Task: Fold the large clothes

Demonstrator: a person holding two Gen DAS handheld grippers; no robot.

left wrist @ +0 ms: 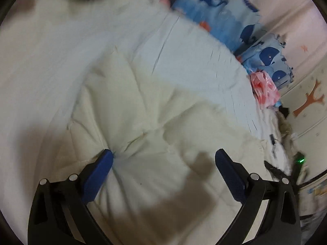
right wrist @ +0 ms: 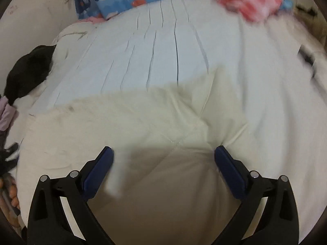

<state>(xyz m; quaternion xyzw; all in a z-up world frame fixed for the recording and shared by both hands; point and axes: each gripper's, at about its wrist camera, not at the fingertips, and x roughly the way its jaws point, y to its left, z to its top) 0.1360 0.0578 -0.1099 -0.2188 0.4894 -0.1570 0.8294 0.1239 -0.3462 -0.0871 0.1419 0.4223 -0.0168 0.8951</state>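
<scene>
Left gripper (left wrist: 163, 159) wide open, blue pads (left wrist: 98, 175) spread apart, left pad touching a pucker in the cream padded garment (left wrist: 143, 106). Right gripper (right wrist: 163, 157) also wide open, nothing between its pads (right wrist: 229, 167), hovering low over the same cream garment (right wrist: 163, 122). Garment lying spread in the middle of the bed, on a white creased sheet (right wrist: 163, 51). Blue whale-print bedding (left wrist: 229, 20) bunched along the far edge of the bed, pink plastic bag (left wrist: 264, 89) beside it. Black cloth (right wrist: 28, 71) at the bed's left edge in the right wrist view. Both views blurred.
</scene>
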